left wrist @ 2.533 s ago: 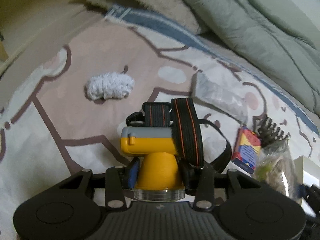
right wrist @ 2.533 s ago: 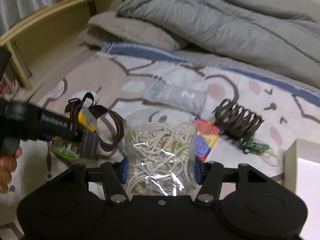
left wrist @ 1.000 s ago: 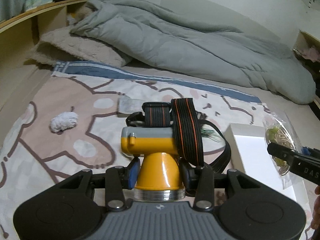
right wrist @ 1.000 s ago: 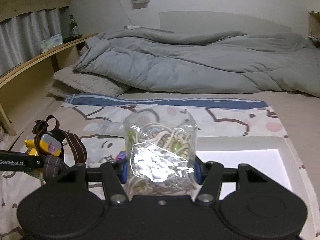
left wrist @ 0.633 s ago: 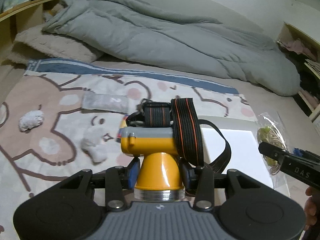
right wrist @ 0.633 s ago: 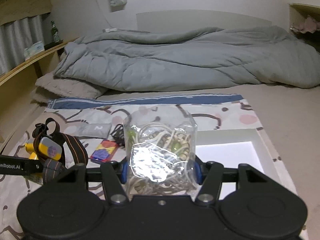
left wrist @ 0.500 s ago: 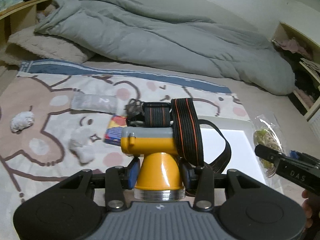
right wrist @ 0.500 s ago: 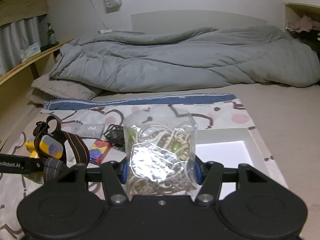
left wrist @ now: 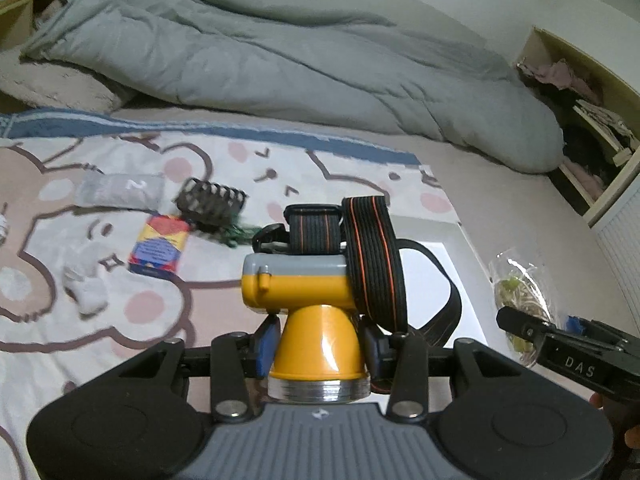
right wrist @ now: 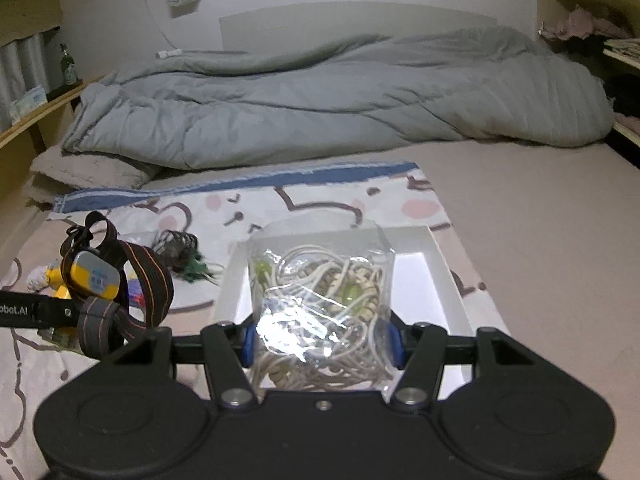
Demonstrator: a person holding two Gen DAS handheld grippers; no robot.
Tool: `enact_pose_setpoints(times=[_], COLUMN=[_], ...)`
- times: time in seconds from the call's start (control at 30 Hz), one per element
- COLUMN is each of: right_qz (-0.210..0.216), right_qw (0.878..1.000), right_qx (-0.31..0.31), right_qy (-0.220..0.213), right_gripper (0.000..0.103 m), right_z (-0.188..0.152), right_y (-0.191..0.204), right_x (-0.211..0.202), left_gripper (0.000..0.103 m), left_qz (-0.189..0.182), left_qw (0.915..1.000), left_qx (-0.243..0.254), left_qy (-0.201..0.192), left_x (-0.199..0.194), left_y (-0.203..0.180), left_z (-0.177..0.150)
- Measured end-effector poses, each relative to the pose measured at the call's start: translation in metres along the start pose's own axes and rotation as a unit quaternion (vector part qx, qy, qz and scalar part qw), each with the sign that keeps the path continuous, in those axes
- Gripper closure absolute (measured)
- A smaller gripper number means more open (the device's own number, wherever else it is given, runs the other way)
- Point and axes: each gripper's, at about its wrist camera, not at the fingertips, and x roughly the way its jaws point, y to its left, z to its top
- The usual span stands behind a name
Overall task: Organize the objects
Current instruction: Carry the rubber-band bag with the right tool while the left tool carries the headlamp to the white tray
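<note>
Two grippers, each loaded: left gripper (left wrist: 318,346) clamps yellow headlamp (left wrist: 316,304) by its cone; right gripper (right wrist: 322,340) clamps bag of cords (right wrist: 320,304), white tray (right wrist: 444,276) directly beyond.

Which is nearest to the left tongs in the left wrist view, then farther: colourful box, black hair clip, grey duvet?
1. Colourful box, on the blanket, left of the left tongs.
2. Black hair clip, just beyond the box.
3. Grey duvet, across the back.

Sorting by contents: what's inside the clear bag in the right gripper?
Inside the clear bag, tangled pale cords and a few green bits show. Glare and the gripper hide its lower part.
</note>
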Motion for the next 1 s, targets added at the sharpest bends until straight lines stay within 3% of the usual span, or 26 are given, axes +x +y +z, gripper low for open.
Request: enact_pose_setpoints(times=[0.43, 0.73, 1.0], right_qz=[-0.005, -0.031, -0.029], right_qw=[0.997, 0.992, 0.989], right_qx=[-0.019, -0.032, -0.034], right_qy=[0.068, 0.117, 0.144], right_gripper=[0.044, 0.044, 0.044], right_z=[-0.019, -0.031, -0.038], right_y=[-0.019, -0.03, -0.033], right_x=[0.025, 0.043, 0.052], left_gripper=[0.059, 0.059, 0.059], left_qz=[-0.042, -0.032, -0.022], left_qw=[0.998, 0.9954, 0.9911], left_qx=[0.012, -0.007, -0.027], left_qy=[0.046, 0.09, 0.129], left_x=[0.042, 0.073, 0.089], left_y=[-0.04, -0.049, -0.049], left_z=[-0.024, -0.046, -0.057])
